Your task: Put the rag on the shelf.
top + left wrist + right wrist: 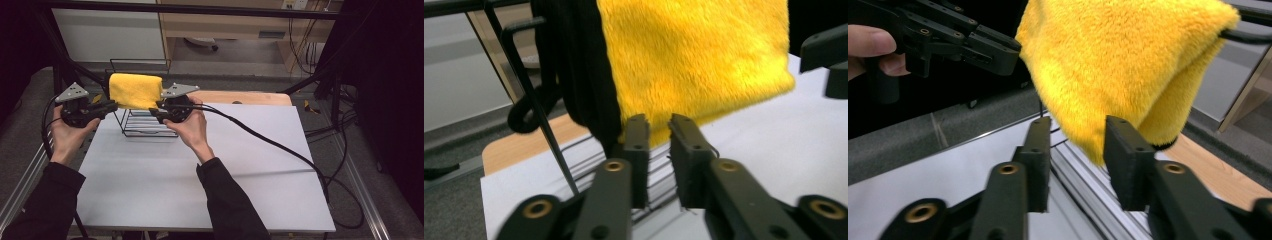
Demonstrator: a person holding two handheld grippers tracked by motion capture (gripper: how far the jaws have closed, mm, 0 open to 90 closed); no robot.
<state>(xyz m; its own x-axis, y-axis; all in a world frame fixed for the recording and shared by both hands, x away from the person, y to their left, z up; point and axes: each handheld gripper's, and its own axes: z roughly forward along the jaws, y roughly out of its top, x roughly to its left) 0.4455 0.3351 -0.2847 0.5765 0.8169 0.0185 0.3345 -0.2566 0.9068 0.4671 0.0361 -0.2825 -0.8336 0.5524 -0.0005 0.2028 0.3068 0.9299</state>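
Two tongs flank one yellow cloth (135,90) that hangs folded over the top bar of one black wire rack (142,125) at the far left part of the white table (240,170). Left tongs (107,106) sit in the person's left hand (67,132), pointing in at the cloth's left edge; seen from their own camera, the jaws stand a narrow gap apart with nothing pinched between them, their tips just short of the cloth's lower hem, and a slanted rod of the rack crosses close on their left. The cloth drapes in two layers, its bottom edge hanging free above the rack's wire base. Right tongs (159,111), held in the right hand (192,131), come at the cloth's right edge; in their own view the jaws are somewhat wider, and the cloth's lower corner hangs above and beyond the gap, not clamped. One grey three-cornered plate tops each of the tongs, two in all. A thick black cable (270,142) trails from the right tongs across the table and off its right side. Beyond the table's far edge lies a strip of wooden board (250,97), then dark frame bars.
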